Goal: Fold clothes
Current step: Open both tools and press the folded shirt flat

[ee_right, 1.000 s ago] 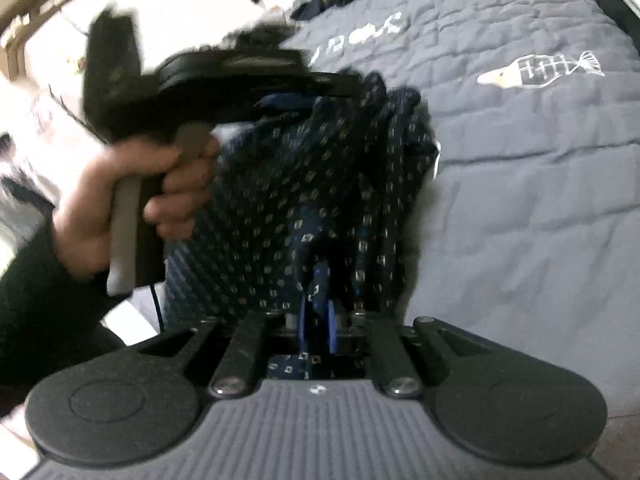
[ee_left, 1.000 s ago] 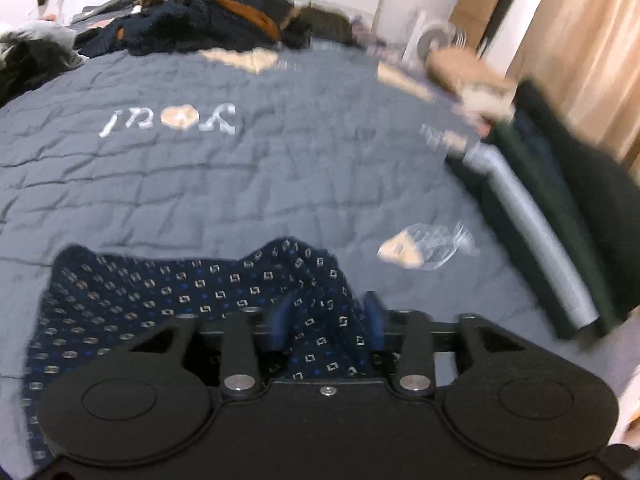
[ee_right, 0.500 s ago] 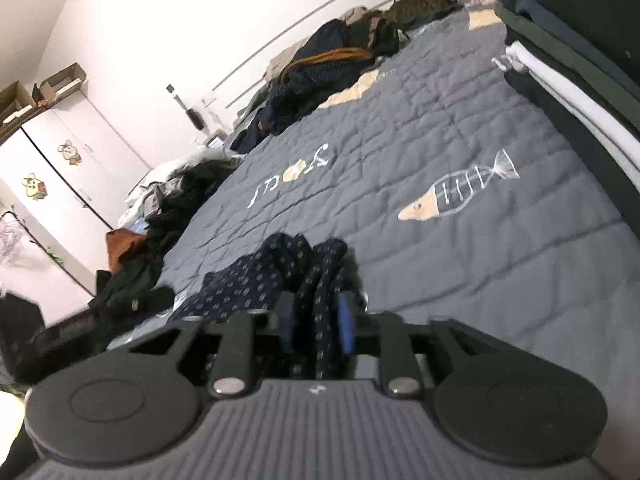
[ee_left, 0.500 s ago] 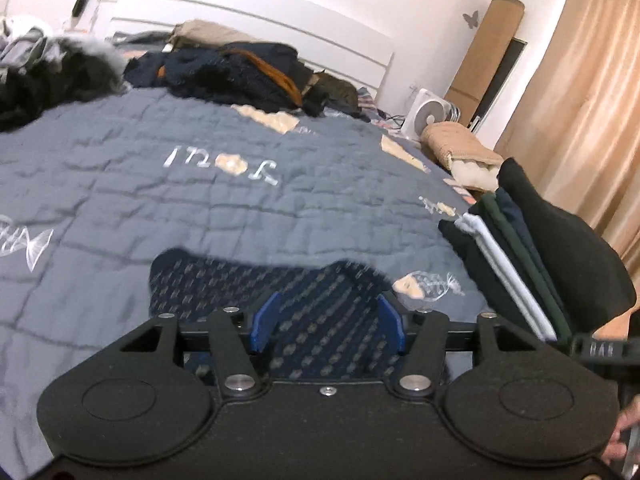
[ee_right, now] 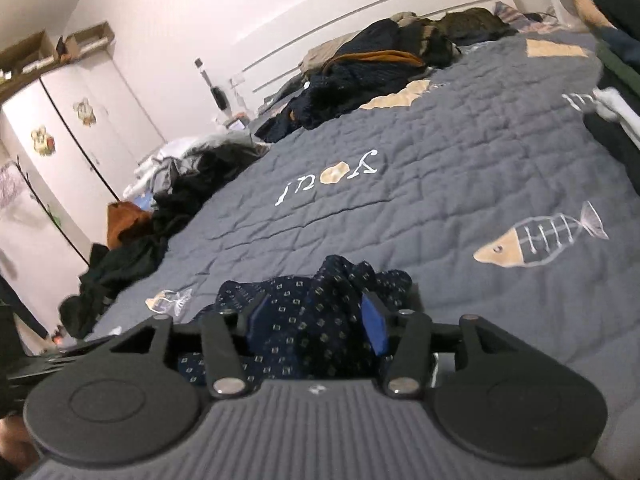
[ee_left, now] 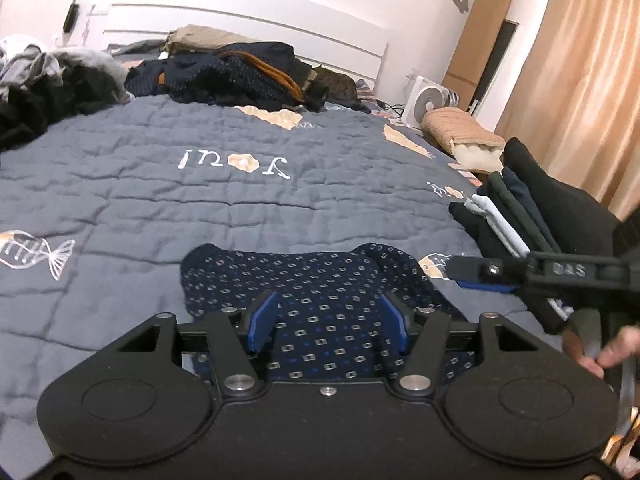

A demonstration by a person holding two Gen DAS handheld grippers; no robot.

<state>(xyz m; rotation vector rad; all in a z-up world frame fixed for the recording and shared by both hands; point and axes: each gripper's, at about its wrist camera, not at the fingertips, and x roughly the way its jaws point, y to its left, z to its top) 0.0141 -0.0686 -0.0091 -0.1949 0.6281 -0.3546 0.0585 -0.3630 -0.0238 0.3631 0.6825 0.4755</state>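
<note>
Navy patterned garment (ee_left: 320, 292) laid flat on grey quilted bed (ee_left: 200, 200), seen between parted pads of left hand-held gripper (ee_left: 326, 320). Right hand-held gripper (ee_right: 316, 320) opening, bunched cloth between, not pinched. Folded stack (ee_left: 520, 216) beyond, right.

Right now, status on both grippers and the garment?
Left gripper open over patterned garment. Right gripper opening, bunched cloth between pads. Folded stack alongside; nothing blocking.
</note>
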